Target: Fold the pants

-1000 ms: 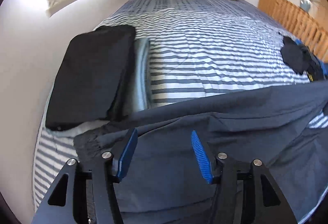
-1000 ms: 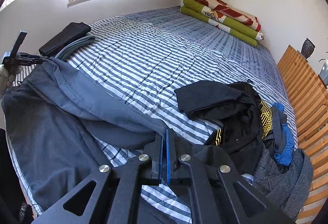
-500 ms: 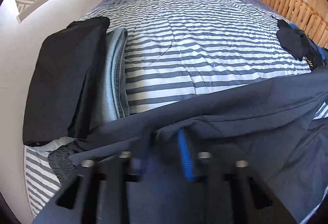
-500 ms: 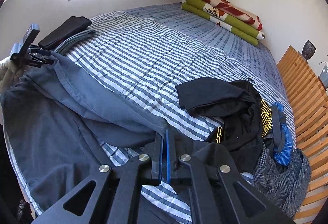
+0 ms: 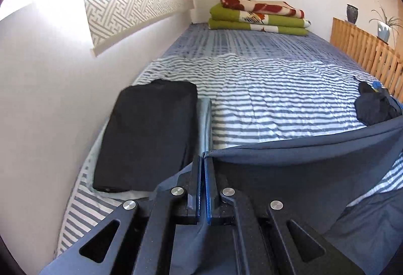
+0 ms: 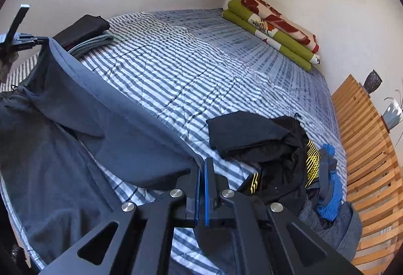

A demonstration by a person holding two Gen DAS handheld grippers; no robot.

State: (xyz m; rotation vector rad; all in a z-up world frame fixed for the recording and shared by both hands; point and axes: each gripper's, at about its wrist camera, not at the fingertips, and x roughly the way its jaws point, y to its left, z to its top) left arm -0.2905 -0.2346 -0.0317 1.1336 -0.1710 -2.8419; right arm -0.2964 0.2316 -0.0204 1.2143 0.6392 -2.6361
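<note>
Dark navy pants [image 6: 75, 129] lie spread over the near edge of the striped bed [image 6: 176, 73]. One leg is lifted in a taut band between both grippers. My left gripper [image 5: 202, 161] is shut on the cloth's edge, with the band [image 5: 302, 149] running off to the right. From the right wrist view, the left gripper [image 6: 40, 41] holds the far end at the upper left, raised above the bed. My right gripper [image 6: 202, 164] is shut on the other end of the same band near the bed's front.
A folded black garment [image 5: 148, 134] rests on folded grey cloth [image 5: 205, 119] by the left wall. A heap of unfolded clothes [image 6: 289, 156] lies at the right beside a wooden slatted rail [image 6: 365, 149]. Folded green blankets [image 5: 259, 15] sit at the bed's far end.
My left gripper went from open over the pants to shut on their edge, then rose with the cloth. The right gripper stayed shut and the band between them tightened.
</note>
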